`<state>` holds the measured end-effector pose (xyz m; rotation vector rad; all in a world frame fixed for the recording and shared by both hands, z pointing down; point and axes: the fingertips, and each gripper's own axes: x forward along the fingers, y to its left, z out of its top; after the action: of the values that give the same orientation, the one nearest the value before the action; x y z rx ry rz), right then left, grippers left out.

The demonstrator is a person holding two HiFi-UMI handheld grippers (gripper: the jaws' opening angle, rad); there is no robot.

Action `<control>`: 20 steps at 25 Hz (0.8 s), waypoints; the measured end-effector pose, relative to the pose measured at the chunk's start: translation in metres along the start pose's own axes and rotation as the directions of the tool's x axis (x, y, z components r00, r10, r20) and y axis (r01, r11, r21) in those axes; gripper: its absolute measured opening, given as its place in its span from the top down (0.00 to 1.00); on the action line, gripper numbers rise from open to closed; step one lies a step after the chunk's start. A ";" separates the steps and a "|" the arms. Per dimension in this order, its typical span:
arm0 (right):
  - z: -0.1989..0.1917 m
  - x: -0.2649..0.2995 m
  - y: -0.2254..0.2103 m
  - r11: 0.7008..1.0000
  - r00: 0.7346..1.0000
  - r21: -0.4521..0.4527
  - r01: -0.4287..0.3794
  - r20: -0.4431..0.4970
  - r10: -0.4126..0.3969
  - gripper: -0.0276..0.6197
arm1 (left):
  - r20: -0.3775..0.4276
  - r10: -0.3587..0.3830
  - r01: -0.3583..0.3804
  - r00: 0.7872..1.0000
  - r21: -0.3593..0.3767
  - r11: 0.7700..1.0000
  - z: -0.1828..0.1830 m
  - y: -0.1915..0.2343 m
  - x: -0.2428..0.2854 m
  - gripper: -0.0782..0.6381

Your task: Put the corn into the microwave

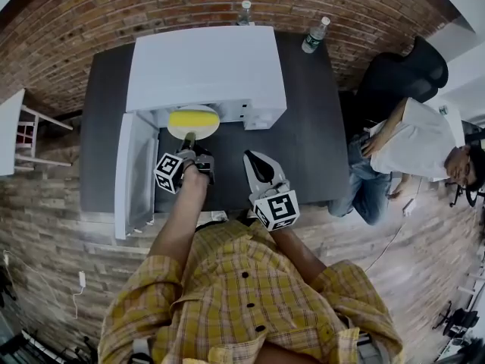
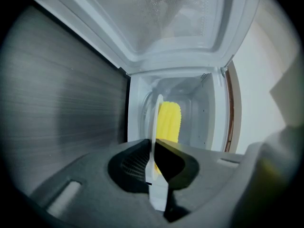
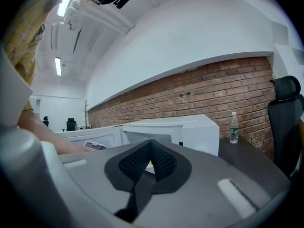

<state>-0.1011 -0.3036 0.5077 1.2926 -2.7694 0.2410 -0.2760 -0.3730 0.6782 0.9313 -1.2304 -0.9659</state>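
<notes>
The microwave door (image 1: 135, 169) stands swung open at the far left, hanging out over the front edge of the table (image 1: 311, 127). Beside it, the white microwave (image 1: 204, 67) sits on the dark tabletop with its cavity open toward the person.

A white plate (image 1: 198, 132) lies at the mouth of the cavity, and in the head view its near part shows from under the microwave's top. The yellow corn (image 1: 192, 118) lies on this plate. In the left gripper view the corn is framed by the cavity's white walls. Whether the plate rests on the cavity floor cannot be told.

The left gripper (image 1: 189, 139) is clenched on the plate's near rim, which passes edge-on between its pads. To its right, the right gripper (image 1: 254, 160) hangs over bare tabletop in front of the microwave. It is apart from the plate, and its jaws are closed together on nothing.

Two clear bottles stand at the table's back edge, one (image 1: 244, 12) behind the microwave and one (image 1: 315, 35) further right. A red brick wall (image 1: 151, 6) runs behind the table. Right of the table stands a black office chair (image 1: 398, 74), and a person in a white shirt (image 1: 417, 146) sits below it on the wooden floor (image 1: 45, 226).
</notes>
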 end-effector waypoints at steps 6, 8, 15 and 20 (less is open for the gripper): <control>-0.003 0.004 -0.002 1.000 1.000 0.000 -0.001 -0.006 0.001 0.95 | 0.002 0.019 -0.020 1.000 0.018 1.000 0.002 0.009 0.017 0.85; -0.004 0.005 -0.004 1.000 1.000 -0.002 0.001 -0.007 -0.001 0.95 | 0.004 0.026 -0.026 1.000 0.016 1.000 0.004 0.012 0.022 0.85; -0.004 0.004 -0.013 0.999 0.999 -0.013 0.032 -0.019 -0.033 0.95 | 0.009 0.041 -0.041 0.999 -0.005 0.999 0.010 0.018 0.034 0.85; -0.006 0.005 -0.014 0.999 0.999 -0.018 0.034 -0.027 -0.034 0.95 | 0.009 0.054 -0.054 0.999 0.011 0.998 0.011 0.021 0.042 0.85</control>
<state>-0.0931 -0.3149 0.5159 1.3208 -2.7183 0.2300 -0.2820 -0.4065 0.7121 0.8989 -1.2628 -0.9221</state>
